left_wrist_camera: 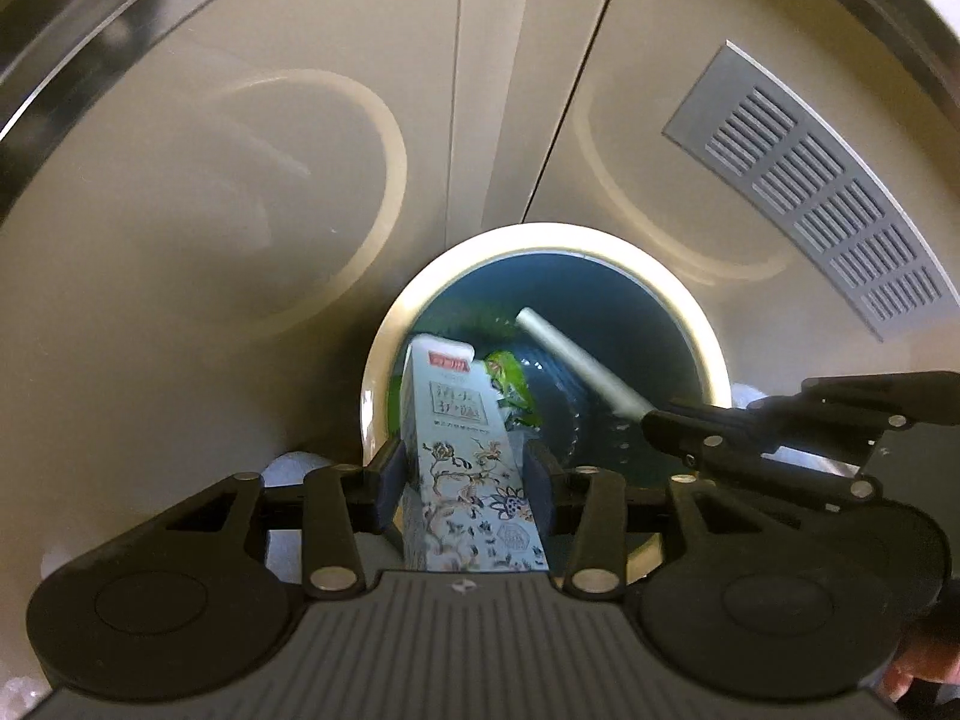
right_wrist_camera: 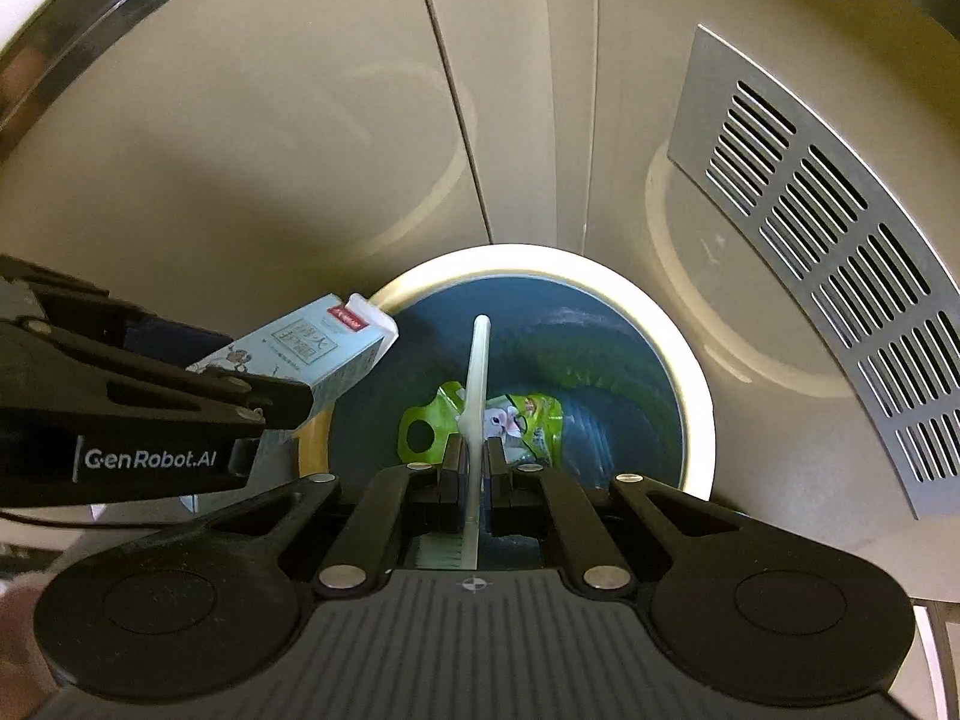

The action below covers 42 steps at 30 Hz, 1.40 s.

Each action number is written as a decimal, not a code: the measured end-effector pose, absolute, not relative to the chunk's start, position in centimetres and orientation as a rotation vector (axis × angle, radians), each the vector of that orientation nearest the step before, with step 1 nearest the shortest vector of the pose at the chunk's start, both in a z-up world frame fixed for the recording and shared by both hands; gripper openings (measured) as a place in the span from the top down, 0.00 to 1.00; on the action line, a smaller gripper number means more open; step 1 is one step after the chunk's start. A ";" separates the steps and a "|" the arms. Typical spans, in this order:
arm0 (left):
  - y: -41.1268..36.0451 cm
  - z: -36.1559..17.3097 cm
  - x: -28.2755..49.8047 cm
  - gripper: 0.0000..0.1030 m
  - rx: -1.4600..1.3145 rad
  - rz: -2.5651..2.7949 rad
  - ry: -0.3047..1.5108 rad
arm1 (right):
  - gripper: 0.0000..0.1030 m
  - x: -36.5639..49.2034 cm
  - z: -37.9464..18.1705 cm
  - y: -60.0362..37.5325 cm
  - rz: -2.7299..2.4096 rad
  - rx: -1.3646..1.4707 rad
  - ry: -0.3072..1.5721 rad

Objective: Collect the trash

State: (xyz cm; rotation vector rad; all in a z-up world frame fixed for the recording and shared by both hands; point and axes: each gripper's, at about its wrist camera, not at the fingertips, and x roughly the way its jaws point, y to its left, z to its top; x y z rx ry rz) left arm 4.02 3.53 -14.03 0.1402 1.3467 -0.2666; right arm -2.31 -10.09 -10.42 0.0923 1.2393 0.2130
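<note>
Bin [left_wrist_camera: 384,360], mouth up — left gripper [left_wrist_camera: 465,480] jaws slack beside carton [left_wrist_camera: 462,450], right gripper [right_wrist_camera: 474,468] clamped on toothbrush [right_wrist_camera: 477,372] — both poised for dropping.

Bin [right_wrist_camera: 696,396] mouth open; both claws crowd its near rim.

Ahead of our grippers we see glossy beige cabinet panels [left_wrist_camera: 240,210] and, to the right, a slotted metal vent [right_wrist_camera: 810,252].
</note>
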 end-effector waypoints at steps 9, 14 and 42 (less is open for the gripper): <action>6.7 -12.5 2.5 0.01 -0.006 -0.190 1.366 | 0.55 -4.4 -7.0 -12.2 0.154 0.160 1.219; 7.7 -10.9 -0.1 0.00 -0.023 -0.169 1.342 | 0.46 -7.5 -3.7 -12.3 0.179 0.152 1.153; 6.2 -2.7 -7.9 0.00 0.157 -0.167 1.010 | 0.27 -13.5 0.8 -11.4 0.163 0.007 0.907</action>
